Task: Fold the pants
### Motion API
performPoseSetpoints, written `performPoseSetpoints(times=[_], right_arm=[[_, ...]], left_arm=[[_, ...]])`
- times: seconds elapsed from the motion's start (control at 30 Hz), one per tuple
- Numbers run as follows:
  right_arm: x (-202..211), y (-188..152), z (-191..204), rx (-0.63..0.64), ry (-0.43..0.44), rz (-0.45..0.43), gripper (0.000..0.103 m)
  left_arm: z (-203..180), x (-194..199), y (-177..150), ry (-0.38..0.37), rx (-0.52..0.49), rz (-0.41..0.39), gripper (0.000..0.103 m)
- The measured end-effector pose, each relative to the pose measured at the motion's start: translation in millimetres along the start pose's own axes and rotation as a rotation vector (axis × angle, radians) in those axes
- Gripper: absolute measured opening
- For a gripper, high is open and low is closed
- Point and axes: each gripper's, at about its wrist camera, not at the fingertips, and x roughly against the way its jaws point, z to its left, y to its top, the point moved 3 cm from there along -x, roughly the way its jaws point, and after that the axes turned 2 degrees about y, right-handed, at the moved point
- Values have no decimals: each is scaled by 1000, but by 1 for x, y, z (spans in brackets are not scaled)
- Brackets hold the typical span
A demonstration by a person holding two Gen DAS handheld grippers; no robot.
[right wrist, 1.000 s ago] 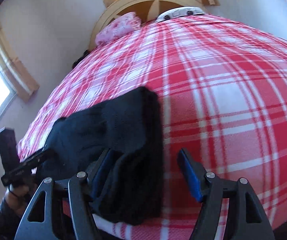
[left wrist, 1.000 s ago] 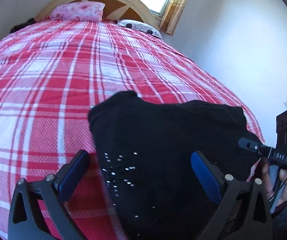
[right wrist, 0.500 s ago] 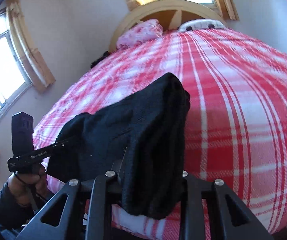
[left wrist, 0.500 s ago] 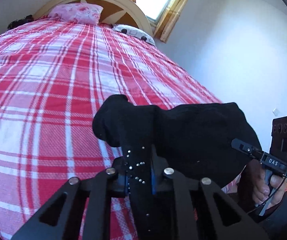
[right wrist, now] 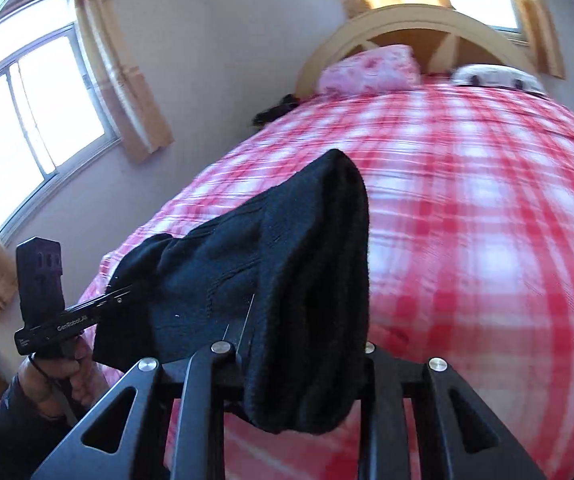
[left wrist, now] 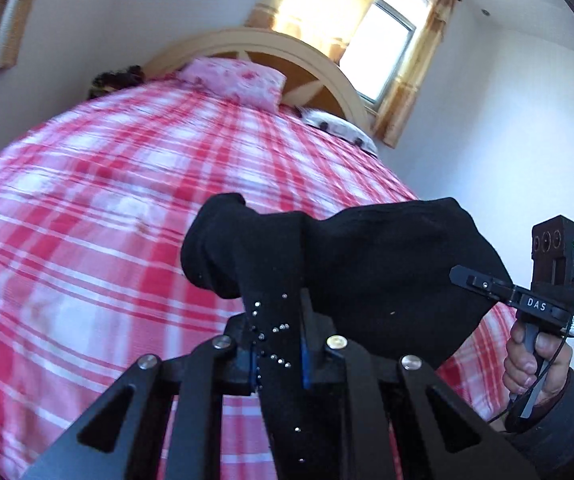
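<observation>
Black knit pants (left wrist: 367, 280) are hanging bunched between the two grippers, lifted above the foot edge of the bed, over the red-and-white plaid bedspread (left wrist: 107, 220). Left gripper (left wrist: 277, 354) is clamping a studded part of the fabric, blue pads pressed tight against it. Right gripper (right wrist: 303, 364) is clenching a thick fold of the same garment, jaws hidden under the cloth. Fabric is spanning from one gripper to the other, sagging slightly in the middle. From the left wrist camera, the person's right hand (left wrist: 535, 364) is gripping the other tool's handle by the right corner at the foot of the bed; from the right wrist camera, the left hand (right wrist: 59, 376) is doing the same at the left corner. Pink floral pillow (left wrist: 235, 80) and white spotted pillow (left wrist: 339, 128) are sitting at the head edge against the arched wooden headboard (left wrist: 267, 46). Bedspread is looking blurred in both views.
</observation>
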Motion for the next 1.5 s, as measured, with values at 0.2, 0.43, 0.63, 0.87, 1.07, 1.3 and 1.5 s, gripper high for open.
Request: performPoseSetpoints(times=[0.2,0.43,0.63,0.87,1.07,1.3,1.5], right_arm=[[-94,35,38,25,71,34,26],[-167,23,23,-42,35,185,31],[-143,7,-11,-83,-98,139,69],[-79,17,31,-22,12,-80,69],[-117,-14,42,-48,91,77,69],[-129,-26,17,-158,104,107,69],[-105,-17,27,-127,21,31,69]], left_arm=[[59,-3,21,126,14,-7,15],[92,-42,-14,253,39,86,58],[108,-33,-21,375,72,61,94],[79,-7,-21,437,-15,-35,96],[83,-25,-42,484,-61,60,103],[91,-18,-46,430,40,69,103],[67,14,-38,439,20,-8,103]])
